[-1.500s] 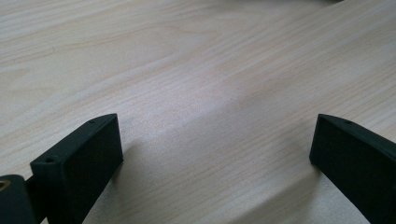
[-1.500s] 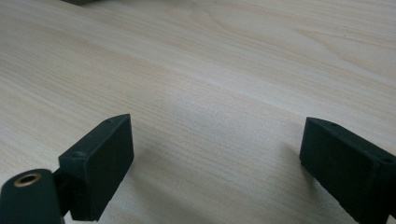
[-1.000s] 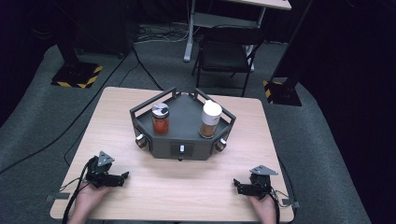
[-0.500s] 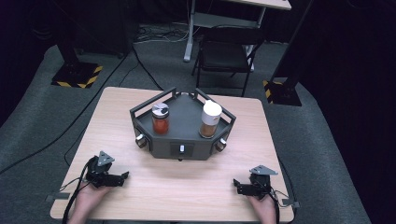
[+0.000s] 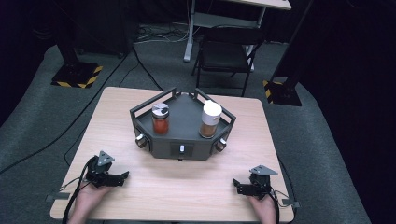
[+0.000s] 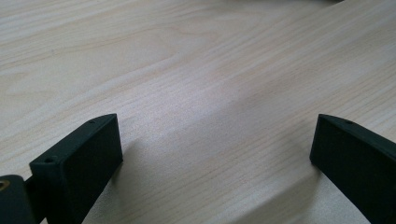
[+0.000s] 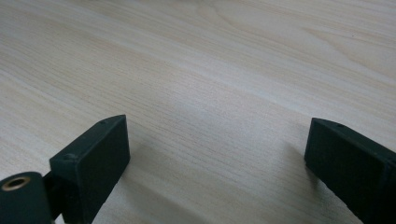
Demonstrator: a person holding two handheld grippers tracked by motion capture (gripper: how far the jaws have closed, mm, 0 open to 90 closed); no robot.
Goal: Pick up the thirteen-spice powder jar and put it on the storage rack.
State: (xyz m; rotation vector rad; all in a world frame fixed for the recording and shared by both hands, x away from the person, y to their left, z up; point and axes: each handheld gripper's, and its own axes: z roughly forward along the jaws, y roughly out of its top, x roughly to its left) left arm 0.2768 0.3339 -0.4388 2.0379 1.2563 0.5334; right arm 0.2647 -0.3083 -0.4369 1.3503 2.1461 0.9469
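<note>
Grippers left [image 5: 122,178] and right [image 5: 236,186] unmoved since before, fingers wide apart, empty.

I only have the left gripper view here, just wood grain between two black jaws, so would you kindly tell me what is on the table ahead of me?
Observer: A dark six-sided tray sits at the middle of the table, beyond both tongs.
Operator: Thank you. Is anything standing in it?
Observer: Two jars: a red-filled jar on its left side and a white-capped jar on its right, both upright.
Operator: And where are the other tongs, if I may ask?
Observer: The right tongs rest near the table's front right corner, jaws open with nothing between them, like the left tongs at the front left.
</note>
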